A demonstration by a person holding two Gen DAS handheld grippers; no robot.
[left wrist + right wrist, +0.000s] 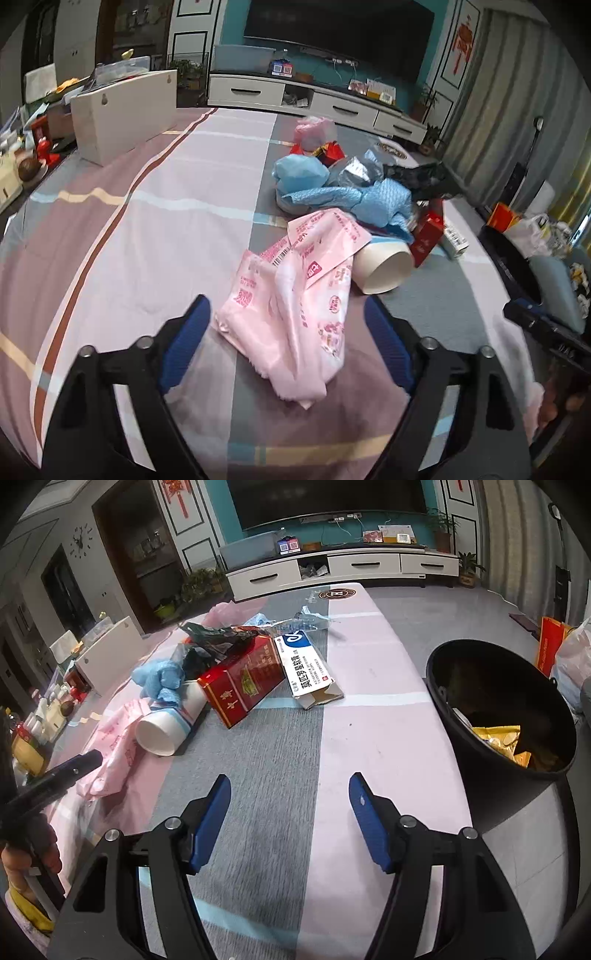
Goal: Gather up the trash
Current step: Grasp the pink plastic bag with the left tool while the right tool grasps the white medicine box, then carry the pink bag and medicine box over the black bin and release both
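Observation:
A crumpled pink plastic wrapper (pixel 295 295) lies on the striped tablecloth (pixel 147 229). My left gripper (pixel 286 301) is open around its near end, blue pads apart from it. Behind it lie a tipped white paper cup (pixel 388 266), blue bubble wrap (pixel 332 195), a silver foil bag (pixel 358 170) and a red box (pixel 428 232). In the right wrist view my right gripper (pixel 290 777) stands open over bare cloth, with nothing between its fingers. The red box (pixel 240 679), a blue-and-white medicine carton (pixel 306 668) and the cup (pixel 162 731) lie ahead to its left. A black bin (pixel 498 709) holding yellow wrappers stands at its right.
A white board (pixel 125 114) stands at the table's far left, with a cluttered side table (pixel 22 155) beyond it. A TV cabinet (pixel 340 568) runs along the back wall. Bags (pixel 569 664) sit on the floor past the bin. A hand (pixel 29 849) holds the left gripper.

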